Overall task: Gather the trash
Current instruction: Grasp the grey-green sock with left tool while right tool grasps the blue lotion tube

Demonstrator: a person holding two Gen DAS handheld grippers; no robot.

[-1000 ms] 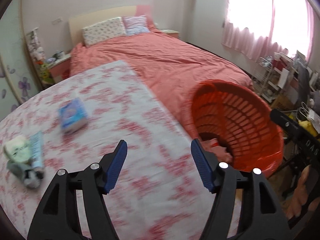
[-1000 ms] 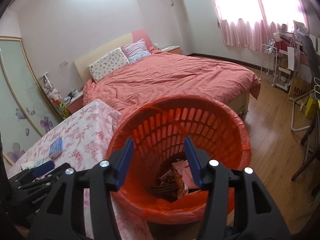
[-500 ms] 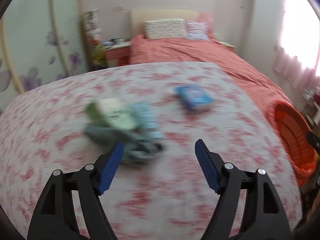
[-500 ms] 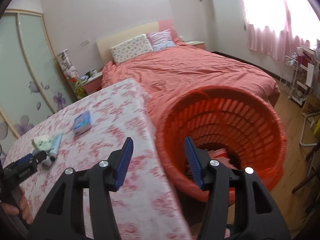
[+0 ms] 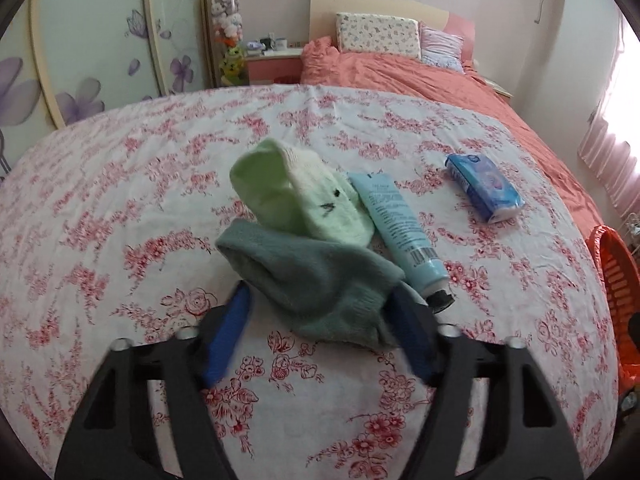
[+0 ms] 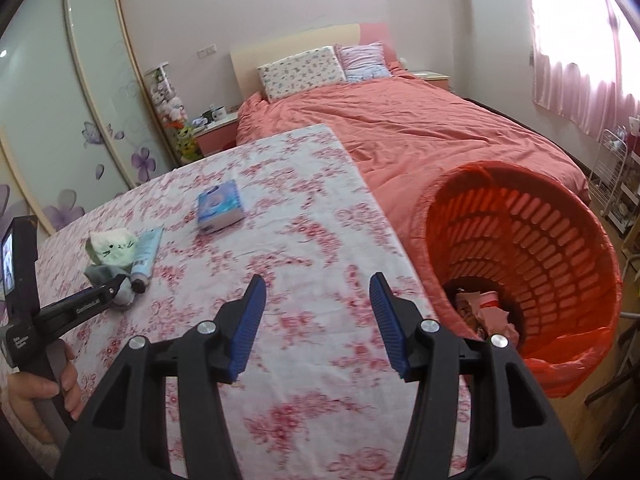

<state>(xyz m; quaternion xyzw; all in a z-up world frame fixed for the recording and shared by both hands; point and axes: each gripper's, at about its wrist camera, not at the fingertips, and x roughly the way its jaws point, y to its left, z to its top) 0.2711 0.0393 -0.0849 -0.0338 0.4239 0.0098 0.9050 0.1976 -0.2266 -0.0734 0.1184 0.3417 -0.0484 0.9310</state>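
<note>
Just been closing at the left gripper (image 5: 320, 294), with the near end of the grey-green sock (image 5: 320, 276) between the pads. Cannot tell whether pinching yet or only brushing the knit.

Lies crumpled on the flowered tablecloth (image 5: 120, 200), left of the middle. Leans against a pale green sock with a cat face (image 5: 296, 196) just beyond and a blue tube (image 5: 400, 228) touching on the right.

Likely to handle light, limp and compressible, with no risk of breaking. Best to bite deep into the bunched cuff rather than a thin edge, and lift clear so as not to drag the neighbours.

Farther right, a blue tissue pack (image 5: 484, 188), well apart.

At the right gripper (image 6: 316, 284): parted, nothing held, beside the orange basket (image 6: 560, 240) off the table's right edge.
</note>
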